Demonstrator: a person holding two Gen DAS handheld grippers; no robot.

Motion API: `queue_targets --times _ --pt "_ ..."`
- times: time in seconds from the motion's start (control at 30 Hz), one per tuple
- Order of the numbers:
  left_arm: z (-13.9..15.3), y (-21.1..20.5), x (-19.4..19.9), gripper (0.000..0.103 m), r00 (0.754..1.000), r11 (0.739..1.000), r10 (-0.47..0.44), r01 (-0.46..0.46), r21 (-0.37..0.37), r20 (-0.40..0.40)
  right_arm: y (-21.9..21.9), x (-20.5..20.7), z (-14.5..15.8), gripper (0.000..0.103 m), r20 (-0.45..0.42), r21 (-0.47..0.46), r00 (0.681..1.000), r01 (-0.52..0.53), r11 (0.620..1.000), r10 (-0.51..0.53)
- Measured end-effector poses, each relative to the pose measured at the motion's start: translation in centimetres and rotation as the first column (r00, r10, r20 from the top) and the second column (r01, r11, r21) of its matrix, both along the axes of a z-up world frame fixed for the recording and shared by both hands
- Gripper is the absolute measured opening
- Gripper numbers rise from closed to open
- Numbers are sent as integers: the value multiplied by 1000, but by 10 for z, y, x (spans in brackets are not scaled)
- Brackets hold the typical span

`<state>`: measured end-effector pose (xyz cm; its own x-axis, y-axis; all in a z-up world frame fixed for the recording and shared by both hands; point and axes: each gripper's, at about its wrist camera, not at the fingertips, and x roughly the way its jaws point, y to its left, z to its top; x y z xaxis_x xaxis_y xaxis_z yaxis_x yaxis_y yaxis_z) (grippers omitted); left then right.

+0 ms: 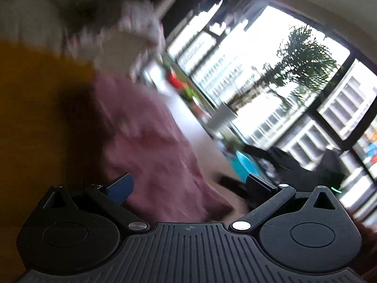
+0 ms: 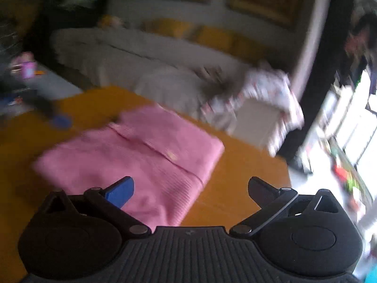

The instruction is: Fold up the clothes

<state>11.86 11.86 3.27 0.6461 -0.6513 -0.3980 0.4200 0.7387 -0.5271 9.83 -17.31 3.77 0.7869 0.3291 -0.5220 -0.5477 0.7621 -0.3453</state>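
My left hand-held gripper (image 1: 188,186) and right hand-held gripper (image 2: 189,188) both gape empty; the pink sweater (image 2: 132,151) lies folded mid-worktop (image 2: 247,165). I'd square its edges gently.

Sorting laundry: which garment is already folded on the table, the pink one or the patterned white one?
The pink garment: it lies as a neat rectangle on the orange table. The white patterned one is draped over a seat beyond.

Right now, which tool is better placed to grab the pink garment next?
Right, probably. The right tool is open above the pink garment, folded on the yellow table. The left tool, also open, sees it side-on and blurred.
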Motion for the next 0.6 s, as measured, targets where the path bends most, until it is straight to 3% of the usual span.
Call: queue_targets --times 0.07,0.1,0.13,0.27,0.3,0.33,0.37,0.47,0.6 --pt "16 4 -10 103 992 989 42 -57 134 116 3 -23 8 91 30 -24 996 -86 996 87" --pt "21 2 -16 103 985 977 39 -73 202 166 9 -31 6 80 19 -39 991 -129 991 130" --pt "23 -1 -21 103 980 963 22 -74 258 199 18 -36 0 77 -12 -56 985 -173 983 173" --pt "21 -21 -47 103 959 899 -97 -30 437 265 51 -48 -28 72 -42 -145 961 -276 950 273" --pt "19 -26 -53 103 954 882 -128 -16 471 273 55 -44 -32 61 -60 -146 962 -274 951 268" --pt "17 -30 -59 103 947 863 -160 -3 506 280 55 -36 -34 45 -86 -127 965 -257 958 248" --pt "16 -32 -65 103 938 843 -195 11 538 286 54 -28 -35 41 -115 -99 968 -233 967 222" --pt "11 -43 -77 103 918 785 -273 41 618 287 39 -1 -28 39 -250 72 956 -138 988 152" --pt "-7 -60 -76 103 899 714 -338 52 698 278 16 27 -19 39 -413 278 903 0 961 119"
